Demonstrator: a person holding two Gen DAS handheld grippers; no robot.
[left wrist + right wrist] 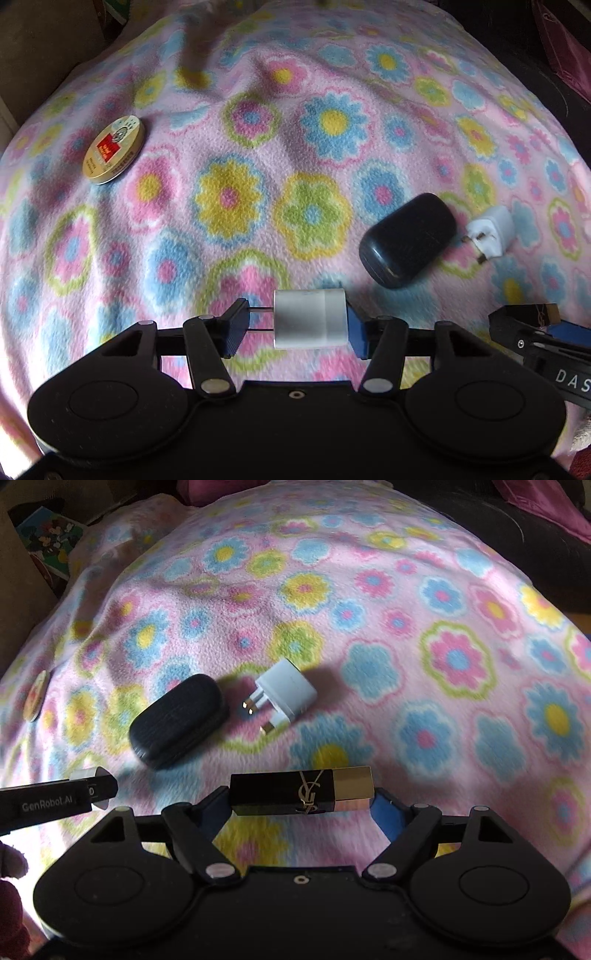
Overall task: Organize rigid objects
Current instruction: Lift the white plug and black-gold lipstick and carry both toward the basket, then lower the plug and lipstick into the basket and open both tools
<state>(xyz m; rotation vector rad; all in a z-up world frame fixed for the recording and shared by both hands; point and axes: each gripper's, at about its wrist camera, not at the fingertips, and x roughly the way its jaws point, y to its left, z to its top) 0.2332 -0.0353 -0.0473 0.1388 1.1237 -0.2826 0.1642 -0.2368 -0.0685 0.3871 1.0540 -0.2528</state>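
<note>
Left wrist view, L to R: round tin (pixel 113 149) w/ red label lies flat on the flowered blanket (pixel 258 155) at approx 10 o'clock, well apart from the rest. At centre, left claw (pixel 295 326) is clamped on a white plug adapter (pixel 310 319), held crosswise between the fingers, two thin pins pointing toward the left finger (pixel 234 325). At approx 2 o'clock from it a black oval case (pixel 408 240) lies on the blanket, and just beside that, further right, a white charger plug (pixel 493 230) w/ prongs pointing toward the case. Whether prongs touch the case: can't tell. Far right edge, the right claw shows at 3 o'clock.

Right wrist view, L to R: left claw enters at 9 o'clock w/ the white adapter visible at its tip. Black case (pixel 179 720) at approx 11 o'clock, charger plug (pixel 286 692) at 12, both on the blanket (pixel 443 609). Right claw (pixel 301 801) grips a black-and-gold lipstick (pixel 301 790) crosswise, gold end to the right, held above the blanket.
</note>
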